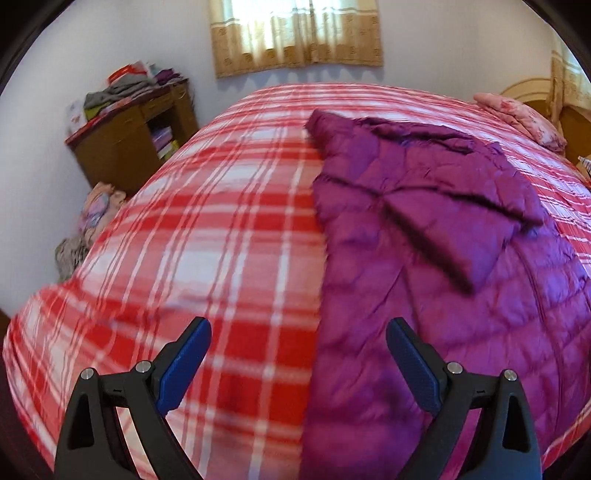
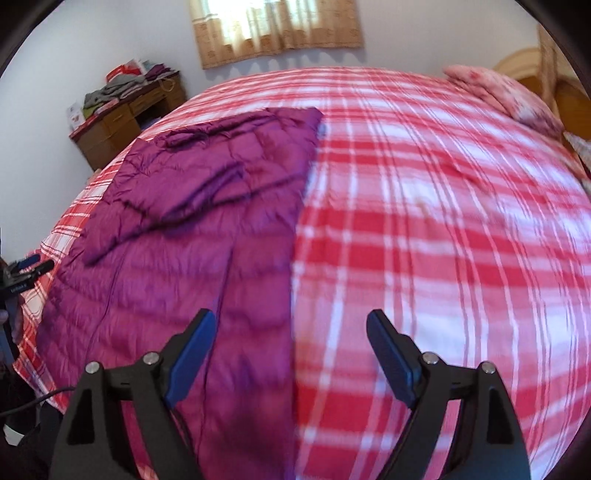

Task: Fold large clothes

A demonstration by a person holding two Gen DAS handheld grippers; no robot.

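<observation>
jacket: purple quilted down jacket (image 1: 424,229) lies flat on the bed (image 1: 221,229), in the right half of the left wrist view and the left half of the right wrist view (image 2: 192,221).
fold state: both sleeves look folded in across the body; one sleeve crosses diagonally in the upper part of the garment. Long side edges run fairly straight, so the lengthwise narrowing appears done.
left to do: jacket is full length, hem near the lower frame edge, collar end toward the curtain (image 1: 295,33). Crosswise fold(s), hem to collar, judged not yet done.
left tool (image 1: 298,328): jaws spread wide, empty; hangs over the plaid cover at the jacket's left edge.
right tool (image 2: 291,320): jaws spread wide, nothing between the pads; over the jacket's right edge.
contact: neither tool touches fabric as far as visible, though motion blur makes that uncertain.
progress: judged roughly mid-task.
background: cabinet (image 1: 129,140) with stacked clothes upper left; pink pillow (image 1: 524,118) upper right.
</observation>
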